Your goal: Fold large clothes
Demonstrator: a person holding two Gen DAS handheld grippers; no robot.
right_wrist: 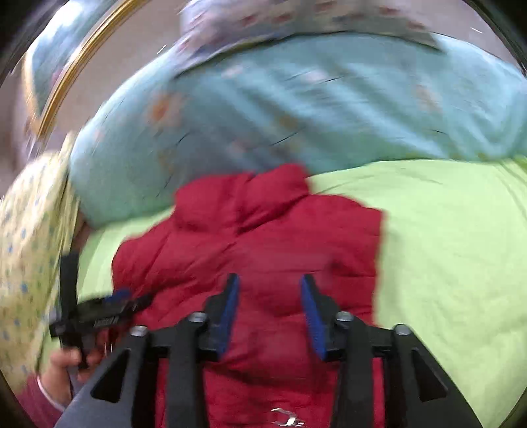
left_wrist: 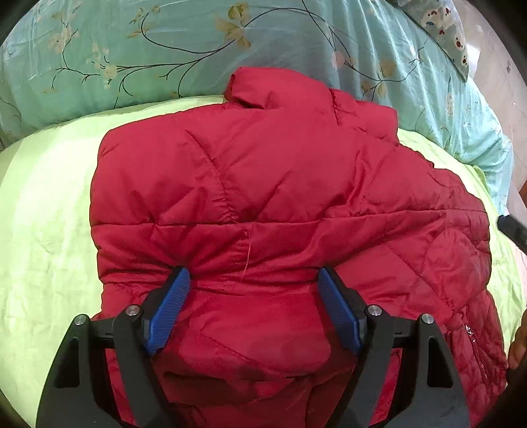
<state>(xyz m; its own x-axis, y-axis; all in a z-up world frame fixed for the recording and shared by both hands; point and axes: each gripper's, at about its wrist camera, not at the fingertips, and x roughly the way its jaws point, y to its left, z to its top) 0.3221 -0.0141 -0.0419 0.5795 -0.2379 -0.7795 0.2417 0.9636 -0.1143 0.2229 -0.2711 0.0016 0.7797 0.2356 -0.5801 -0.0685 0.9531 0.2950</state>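
Here, both tongs (left (left_wrist: 253, 280), right (right_wrist: 268, 286)) spread over red jacket (left_wrist: 263, 184); green sheet (left_wrist: 42, 210) flanks edges.

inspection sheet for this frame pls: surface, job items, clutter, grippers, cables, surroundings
Surface: bed with light green sheet, wrinkled.
Job's things: red puffer jacket lying on the sheet, collar pointing away from both cameras, sides seem already folded in; zipper pull near the lower edge in the right wrist view.
Clutter: teal floral duvet bunched behind the jacket; patterned pillow on it.
Grippers: left gripper open, fingers spread over the jacket's lower part; right gripper open, above the jacket. Whether either touches the fabric cannot be told.
Cables: nothing seen.
Surroundings: gold-edged frame at upper left of the right wrist view, which is motion-blurred.
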